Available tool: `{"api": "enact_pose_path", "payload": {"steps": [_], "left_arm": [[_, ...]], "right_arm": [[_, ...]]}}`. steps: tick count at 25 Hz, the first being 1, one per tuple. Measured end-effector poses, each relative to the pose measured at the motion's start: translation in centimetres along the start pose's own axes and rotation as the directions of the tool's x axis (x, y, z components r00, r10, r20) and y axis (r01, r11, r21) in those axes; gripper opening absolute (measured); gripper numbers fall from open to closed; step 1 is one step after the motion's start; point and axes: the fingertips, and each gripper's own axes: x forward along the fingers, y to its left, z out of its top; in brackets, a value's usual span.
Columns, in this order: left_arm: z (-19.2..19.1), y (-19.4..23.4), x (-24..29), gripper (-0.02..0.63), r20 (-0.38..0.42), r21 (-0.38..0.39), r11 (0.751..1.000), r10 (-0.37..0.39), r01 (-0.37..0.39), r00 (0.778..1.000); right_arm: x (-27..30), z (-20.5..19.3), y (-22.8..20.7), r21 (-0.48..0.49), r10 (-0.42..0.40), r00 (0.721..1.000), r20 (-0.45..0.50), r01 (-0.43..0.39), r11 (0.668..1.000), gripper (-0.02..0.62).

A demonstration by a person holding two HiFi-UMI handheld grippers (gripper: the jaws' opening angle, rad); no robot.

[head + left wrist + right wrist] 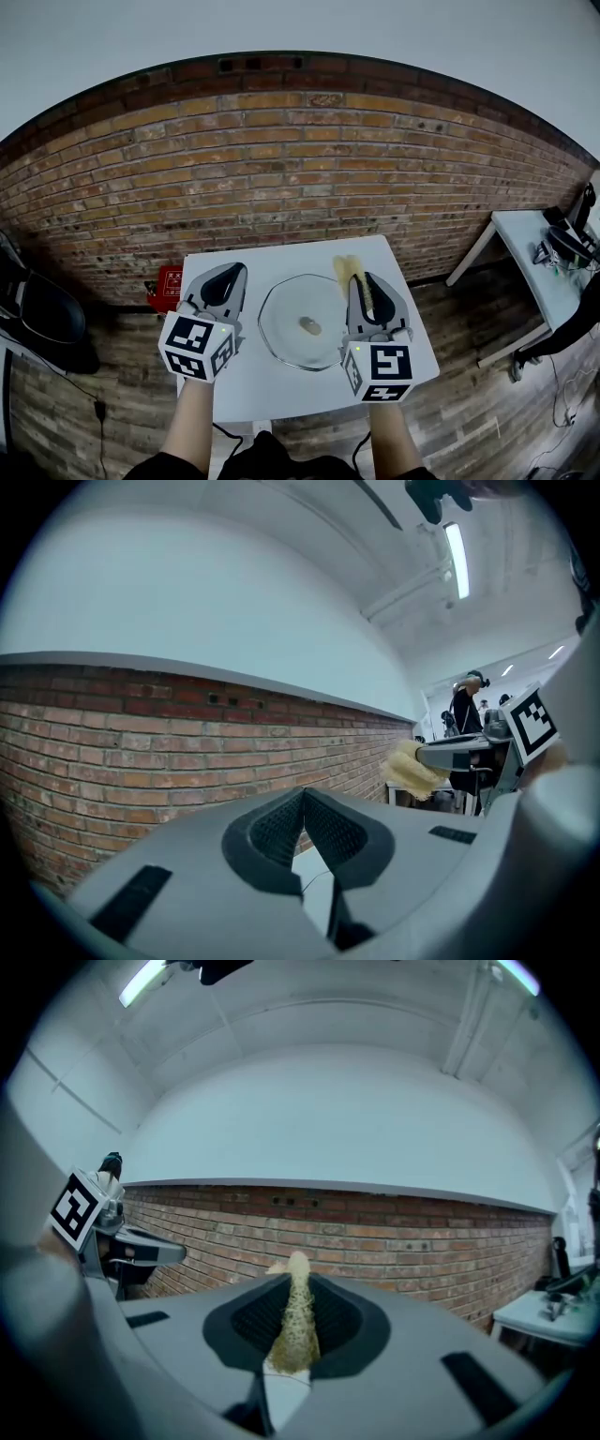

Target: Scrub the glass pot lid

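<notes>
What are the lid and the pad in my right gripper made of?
Lid: looks like clear glossy glass; the white table shows through. Pad: yellow, matte, speckled, squashed thin between the jaws, so probably soft sponge or fibre.

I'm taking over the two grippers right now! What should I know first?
Left gripper: jaws shut with nothing between them, held to the left of the lid.
Right gripper: shut on the yellow sponge, held at the lid's right side.
Glass pot lid: lies flat, knob up, in the middle of the white table, between the grippers.
Done: the sponge is in the grip.
Left: bring the sponge down onto the lid and scrub. The left gripper could probably steady the lid.
</notes>
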Motion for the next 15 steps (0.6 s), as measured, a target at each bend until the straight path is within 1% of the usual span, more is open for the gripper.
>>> {"api": "enact_pose_path", "payload": {"steps": [7, 15], "left_arm": [[-0.5, 3.8, 2.7, 0.011, 0.001, -0.01, 0.998, -0.059, 0.059, 0.998], [-1.6, 5.6, 4.8, 0.011, -0.006, -0.03, 0.992, -0.126, 0.125, 0.992]], "right_arm": [[3.3, 0.2, 0.8, -0.012, -0.076, 0.997, -0.012, 0.076, 0.997, 0.058], [4.7, -0.5, 1.1, -0.02, -0.147, 0.988, -0.037, 0.146, 0.989, 0.058]]}}
